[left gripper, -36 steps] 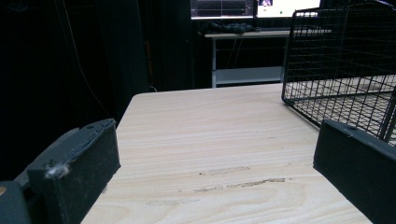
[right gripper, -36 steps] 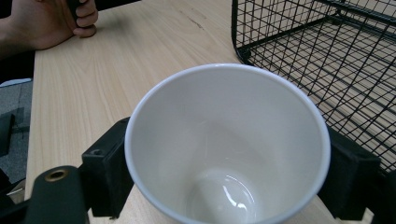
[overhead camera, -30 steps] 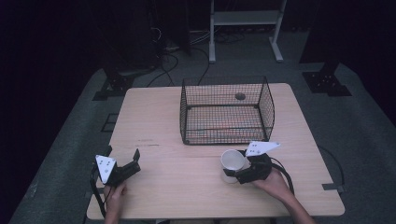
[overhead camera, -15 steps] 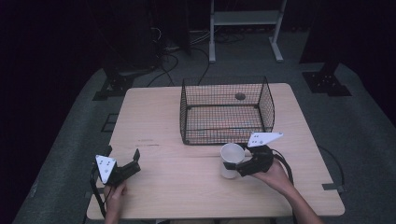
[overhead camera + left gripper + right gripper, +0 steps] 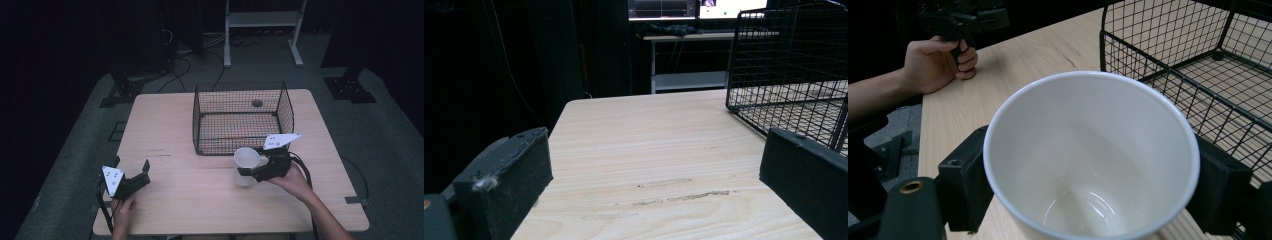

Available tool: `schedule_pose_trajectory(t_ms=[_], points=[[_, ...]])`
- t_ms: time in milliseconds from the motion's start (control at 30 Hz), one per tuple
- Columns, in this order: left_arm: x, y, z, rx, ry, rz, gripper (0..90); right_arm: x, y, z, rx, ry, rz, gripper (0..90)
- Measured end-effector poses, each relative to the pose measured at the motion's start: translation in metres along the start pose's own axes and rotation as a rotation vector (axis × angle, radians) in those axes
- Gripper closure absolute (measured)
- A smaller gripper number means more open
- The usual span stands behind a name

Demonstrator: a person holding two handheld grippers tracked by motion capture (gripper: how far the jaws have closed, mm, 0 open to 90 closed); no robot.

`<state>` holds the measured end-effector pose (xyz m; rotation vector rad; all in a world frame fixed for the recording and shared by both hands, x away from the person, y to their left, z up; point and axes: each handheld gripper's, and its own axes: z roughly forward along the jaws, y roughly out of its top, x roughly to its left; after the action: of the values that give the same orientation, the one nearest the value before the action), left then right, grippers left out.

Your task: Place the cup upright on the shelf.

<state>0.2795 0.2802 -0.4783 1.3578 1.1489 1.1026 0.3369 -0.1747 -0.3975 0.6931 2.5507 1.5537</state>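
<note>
While the right gripper [image 5: 250, 172] clamps a white cup [image 5: 246, 165] between its two black jaws, the cup sits near the front of the table [image 5: 165, 120], just before the near wall of the wire basket [image 5: 242, 117]. In the right gripper view the cup [image 5: 1093, 160] is upright with its mouth towards the camera, empty inside, and a black pad presses each side of its wall just below the rim. From the high view it is hard to tell whether the cup's base touches the wood or hangs just above it. The grey three-cornered plate on the right gripper stands close by the basket's front right corner. A cable trails from that gripper back along the person's forearm.

The left gripper [image 5: 131, 176] rests at the front left corner of the table, well apart from the cup and the basket. Its jaws stand wide apart with nothing between them; in the left gripper view bare wood with a few dark scuffs [image 5: 684, 195] shows in the gap. The basket [image 5: 789, 70] rises at the right of that view, beyond the right jaw. In the right gripper view the person's left hand [image 5: 940, 57] is wrapped round the left gripper's handle at the table's far edge.
</note>
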Motion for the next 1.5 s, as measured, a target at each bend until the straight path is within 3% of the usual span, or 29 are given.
schedule_pose_trajectory(t_ms=[1067,1500], points=[[0.001,0.000,0.000,-0.001,0.000,-0.007,0.0,-0.018,0.052,-0.002,-0.006,0.036,-0.027,19.0],[0.001,0.000,0.000,-0.002,-0.001,-0.005,0.0,-0.027,0.068,-0.004,-0.005,0.030,-0.033,19.1]])
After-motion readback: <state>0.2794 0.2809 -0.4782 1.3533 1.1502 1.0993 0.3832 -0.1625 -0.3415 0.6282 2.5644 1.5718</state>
